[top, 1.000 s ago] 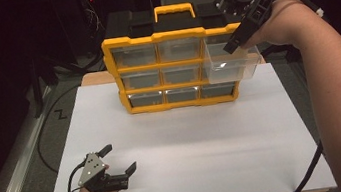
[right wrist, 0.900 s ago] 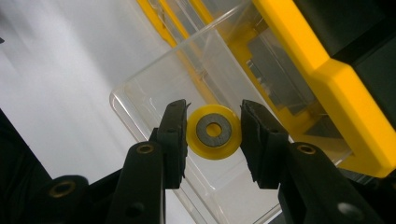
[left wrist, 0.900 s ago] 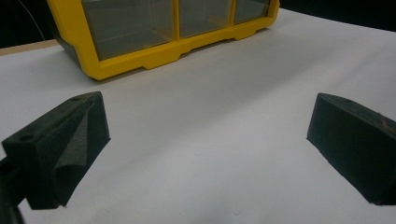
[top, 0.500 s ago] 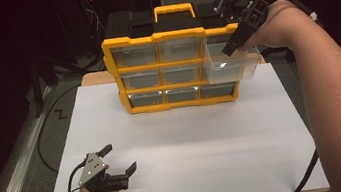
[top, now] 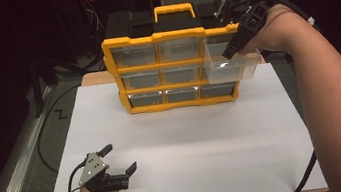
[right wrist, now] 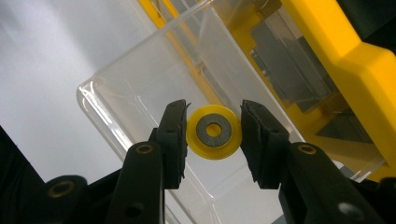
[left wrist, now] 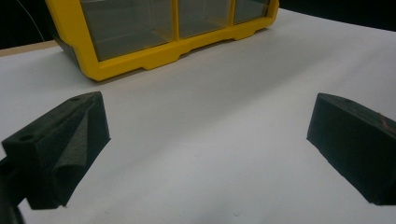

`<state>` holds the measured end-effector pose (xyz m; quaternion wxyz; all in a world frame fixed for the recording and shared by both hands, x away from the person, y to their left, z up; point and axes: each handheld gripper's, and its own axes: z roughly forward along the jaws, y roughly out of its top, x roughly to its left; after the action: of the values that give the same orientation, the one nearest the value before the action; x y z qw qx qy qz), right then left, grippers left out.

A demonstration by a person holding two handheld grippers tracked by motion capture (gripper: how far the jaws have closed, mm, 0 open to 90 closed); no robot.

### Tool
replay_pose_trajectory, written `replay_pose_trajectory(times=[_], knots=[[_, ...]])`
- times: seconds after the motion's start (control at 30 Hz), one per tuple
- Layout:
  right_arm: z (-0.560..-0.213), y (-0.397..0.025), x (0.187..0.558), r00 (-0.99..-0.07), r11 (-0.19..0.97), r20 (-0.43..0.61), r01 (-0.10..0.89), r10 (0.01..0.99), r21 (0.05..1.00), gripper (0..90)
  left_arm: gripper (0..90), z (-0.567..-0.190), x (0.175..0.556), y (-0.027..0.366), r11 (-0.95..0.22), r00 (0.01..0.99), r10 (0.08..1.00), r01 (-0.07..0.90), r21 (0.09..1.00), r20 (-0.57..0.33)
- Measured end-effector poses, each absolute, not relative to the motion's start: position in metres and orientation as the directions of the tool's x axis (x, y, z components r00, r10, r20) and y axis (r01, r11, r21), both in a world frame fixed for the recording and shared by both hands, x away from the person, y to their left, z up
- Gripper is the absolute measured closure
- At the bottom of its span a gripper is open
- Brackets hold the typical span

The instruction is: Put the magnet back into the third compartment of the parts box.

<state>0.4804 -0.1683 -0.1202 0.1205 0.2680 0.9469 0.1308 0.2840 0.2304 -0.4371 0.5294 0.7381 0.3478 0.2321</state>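
A yellow organizer [top: 165, 36] with clear drawers stands at the back of the white board [top: 189, 134]. Its upper right drawer [top: 233, 69] is pulled out. My right gripper [top: 228, 53] reaches down into that drawer. In the right gripper view its jaws [right wrist: 214, 106] are shut on the edges of a yellow disc with a grey metal centre [right wrist: 214, 151], held over the clear drawer [right wrist: 140, 79]. My left gripper [top: 120, 157] rests at the board's front left, open, with nothing between its jaws [left wrist: 208, 116]; the organizer's base [left wrist: 140, 63] lies ahead of it.
A black case [top: 128, 23] sits behind the organizer. Cables trail from both grippers, one off the table's left side [top: 44, 144]. A metal rail [top: 14, 183] runs along the left.
The right gripper has dipped slightly lower and leftward into the pulled-out drawer. The left gripper has not moved.
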Motion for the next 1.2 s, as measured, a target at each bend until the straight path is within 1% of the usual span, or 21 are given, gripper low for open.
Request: replay_pose_trajectory(times=[0.3, 0.33, 0.37, 0.43, 0.53, 0.57, 0.77, 1.07, 1.2], knots=[[-0.112, -0.168, 0.478, -0.824, 0.814, -0.156, 0.473, 0.544, 0.338, 63.7, 0.2, -0.437, 0.284, 0.230, -0.196, 0.652, 0.758, 0.264, 0.945, -0.025], [-0.112, -0.168, 0.478, -0.821, 0.810, -0.158, 0.475, 0.549, 0.343, 58.6, 0.2, -0.437, 0.284, 0.230, -0.197, 0.653, 0.757, 0.264, 0.944, -0.025], [-0.111, -0.169, 0.479, -0.816, 0.800, -0.147, 0.485, 0.559, 0.352, 48.6, 0.3, -0.437, 0.284, 0.230, -0.197, 0.653, 0.757, 0.263, 0.944, -0.024], [-0.110, -0.169, 0.480, -0.804, 0.782, -0.131, 0.505, 0.580, 0.365, 34.5, 0.2, -0.437, 0.284, 0.231, -0.197, 0.654, 0.756, 0.263, 0.945, -0.024], [-0.105, -0.170, 0.478, -0.793, 0.768, -0.131, 0.512, 0.594, 0.386, 22.7, 0.2, -0.437, 0.284, 0.231, -0.198, 0.653, 0.757, 0.265, 0.944, -0.024], [-0.104, -0.170, 0.477, -0.796, 0.767, -0.125, 0.509, 0.592, 0.391, 20.7, 0.2, -0.437, 0.284, 0.231, -0.199, 0.654, 0.757, 0.265, 0.943, -0.024], [-0.104, -0.169, 0.466, -0.802, 0.780, -0.138, 0.501, 0.581, 0.374, 17.3, 0.2, -0.437, 0.284, 0.231, -0.200, 0.654, 0.756, 0.263, 0.944, -0.022], [-0.110, -0.175, 0.451, -0.802, 0.782, -0.138, 0.503, 0.581, 0.368, 15.6, 0.3, -0.437, 0.285, 0.230, -0.208, 0.653, 0.757, 0.263, 0.942, -0.016], [-0.111, -0.178, 0.444, -0.795, 0.773, -0.136, 0.512, 0.592, 0.374, 12.4, 0.2, -0.436, 0.284, 0.230, -0.204, 0.651, 0.759, 0.262, 0.943, -0.017]])
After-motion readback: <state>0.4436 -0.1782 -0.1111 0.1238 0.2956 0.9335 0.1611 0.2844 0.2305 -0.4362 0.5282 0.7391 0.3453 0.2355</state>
